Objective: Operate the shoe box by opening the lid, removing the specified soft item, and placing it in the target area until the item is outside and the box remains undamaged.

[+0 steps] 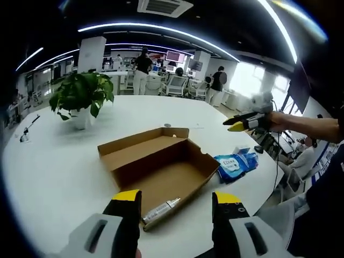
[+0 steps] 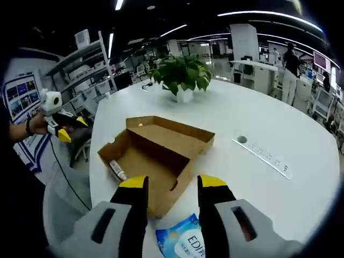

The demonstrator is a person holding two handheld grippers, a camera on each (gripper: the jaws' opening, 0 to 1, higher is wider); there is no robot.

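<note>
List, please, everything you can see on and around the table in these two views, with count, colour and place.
shoe box: one, brown cardboard, lid open, mid-table
tube: one, white-grey, inside the box at one end
wipes pack: one, blue, on the table beside the box
potted plant: one, green in white pot, beyond the box
table: one, white, round
people: several, standing or seated at desks in the background
left gripper: one, yellow-tipped, jaws apart
right gripper: one, yellow-tipped, jaws apart
</note>
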